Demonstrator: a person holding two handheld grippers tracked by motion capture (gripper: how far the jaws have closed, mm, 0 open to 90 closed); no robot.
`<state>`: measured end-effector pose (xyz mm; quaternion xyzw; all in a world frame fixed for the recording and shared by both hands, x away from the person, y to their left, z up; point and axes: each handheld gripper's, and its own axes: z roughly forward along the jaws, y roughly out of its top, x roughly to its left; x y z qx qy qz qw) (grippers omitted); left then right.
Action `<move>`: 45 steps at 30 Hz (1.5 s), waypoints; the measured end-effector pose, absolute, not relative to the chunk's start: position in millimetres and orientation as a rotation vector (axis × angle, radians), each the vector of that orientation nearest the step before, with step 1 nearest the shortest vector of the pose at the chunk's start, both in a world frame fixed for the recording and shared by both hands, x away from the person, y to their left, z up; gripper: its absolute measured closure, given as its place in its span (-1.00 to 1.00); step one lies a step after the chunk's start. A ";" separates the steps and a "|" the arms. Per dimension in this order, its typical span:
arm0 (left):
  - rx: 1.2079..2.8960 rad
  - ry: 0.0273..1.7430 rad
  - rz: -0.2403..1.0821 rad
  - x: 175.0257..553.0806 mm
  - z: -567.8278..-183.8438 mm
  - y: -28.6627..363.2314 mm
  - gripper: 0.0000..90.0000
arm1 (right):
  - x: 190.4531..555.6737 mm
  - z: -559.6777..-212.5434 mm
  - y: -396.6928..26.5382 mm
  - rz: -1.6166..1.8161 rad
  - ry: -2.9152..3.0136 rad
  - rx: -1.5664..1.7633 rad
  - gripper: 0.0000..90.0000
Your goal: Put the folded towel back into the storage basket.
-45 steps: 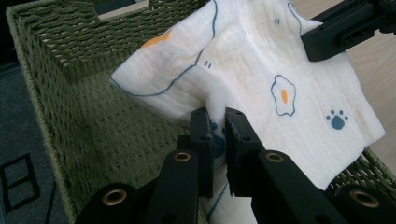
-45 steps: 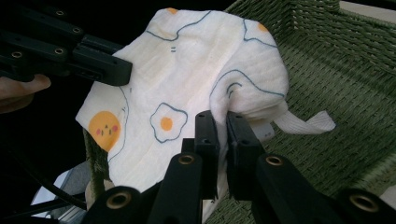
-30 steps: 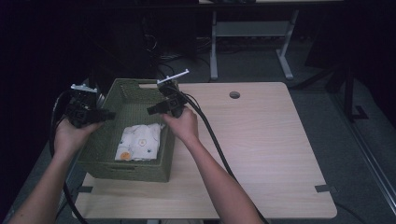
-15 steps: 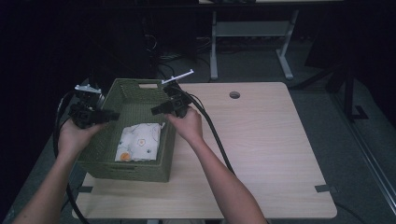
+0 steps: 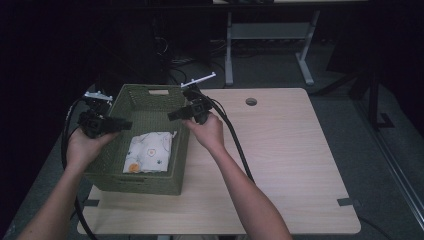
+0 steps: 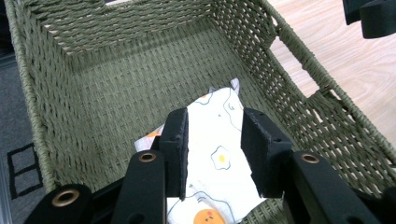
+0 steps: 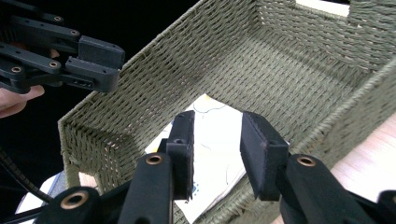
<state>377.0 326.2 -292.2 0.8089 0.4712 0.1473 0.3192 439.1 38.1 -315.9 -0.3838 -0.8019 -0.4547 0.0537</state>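
High view: at the left of the frame, the left gripper point(image 5: 111, 123) is held in the person's left hand point(image 5: 85, 147) over the left wall of a green woven basket point(image 5: 150, 182). The basket stands on the left part of a light wooden table point(image 5: 290, 165). A folded white cloth point(image 5: 149, 151) printed with fried eggs lies flat on the basket floor, toward the lower end. At the basket's right wall, the right gripper point(image 5: 176, 115) is held in the right hand point(image 5: 207, 132), its black cable point(image 5: 235, 145) trailing down across the tabletop. A round hole point(image 5: 251, 101) is seen in the table toward the upper centre, and a grey frame point(image 5: 270, 35) stands on the floor beyond.

From the left gripper view, the jaws are seen parted with nothing between them, the cloth point(image 6: 215, 154) lying below. From the right gripper view, the jaws are likewise spread and hold nothing, aimed over the basket rim point(image 7: 154, 46) at the cloth point(image 7: 212, 140).
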 end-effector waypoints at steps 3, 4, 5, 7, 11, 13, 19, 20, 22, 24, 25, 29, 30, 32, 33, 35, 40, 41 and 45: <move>2.119 1.231 0.382 375.9 -288.4 322.0 0.35 | 437.6 -313.0 29.2 -1.391 -2.437 -1.180 0.38; 2.119 1.231 0.382 375.9 -288.4 322.0 0.34 | 437.3 -312.4 26.4 -1.394 -2.433 -1.186 0.37; 2.118 1.232 0.384 375.4 -287.3 320.0 0.34 | 437.3 -312.4 26.4 -1.394 -2.433 -1.186 0.37; 2.122 1.221 0.388 374.7 -285.2 315.6 0.33 | 437.5 -311.7 19.6 -1.398 -2.424 -1.193 0.35; 2.130 1.200 0.393 373.0 -282.5 304.5 0.30 | 436.5 -310.7 7.0 -1.409 -2.416 -1.212 0.32; 2.135 1.190 0.390 372.8 -281.9 299.6 0.29 | 436.0 -310.7 2.7 -1.412 -2.418 -1.219 0.31; 2.145 1.141 0.385 370.9 -276.6 277.7 0.25 | 433.3 -309.1 -15.7 -1.418 -2.416 -1.245 0.28; 2.147 1.133 0.384 370.6 -275.5 273.5 0.25 | 432.1 -308.1 -23.6 -1.430 -2.414 -1.259 0.26; 2.156 1.104 0.384 370.8 -272.9 261.3 0.24 | 431.3 -307.6 -29.9 -1.436 -2.404 -1.270 0.24; 2.162 1.091 0.384 370.9 -272.1 255.7 0.24 | 430.8 -307.4 -33.5 -1.437 -2.406 -1.273 0.24; 2.163 1.083 0.380 371.0 -271.8 251.0 0.24 | 429.8 -307.2 -37.7 -1.439 -2.403 -1.285 0.24; 2.173 1.051 0.364 371.7 -271.9 234.5 0.22 | 427.2 -306.2 -52.1 -1.451 -2.398 -1.306 0.22; 2.176 1.046 0.360 371.9 -272.5 230.4 0.21 | 426.3 -306.2 -57.3 -1.459 -2.390 -1.313 0.21; 2.187 1.033 0.353 372.6 -273.6 223.0 0.20 | 424.6 -306.6 -64.9 -1.467 -2.385 -1.327 0.21; 2.188 1.030 0.349 372.9 -274.1 220.6 0.20 | 423.7 -306.8 -69.0 -1.470 -2.384 -1.334 0.20; 2.196 1.017 0.341 373.6 -275.3 213.8 0.18 | 422.2 -307.5 -77.1 -1.472 -2.376 -1.351 0.19; 2.198 0.998 0.325 373.9 -277.7 199.6 0.15 | 419.3 -309.4 -96.7 -1.483 -2.359 -1.397 0.16; 2.203 0.990 0.324 373.9 -278.0 197.1 0.14 | 419.0 -310.1 -100.3 -1.485 -2.358 -1.401 0.16; 2.207 0.969 0.314 372.9 -279.6 185.6 0.12 | 416.7 -313.1 -115.8 -1.488 -2.353 -1.432 0.13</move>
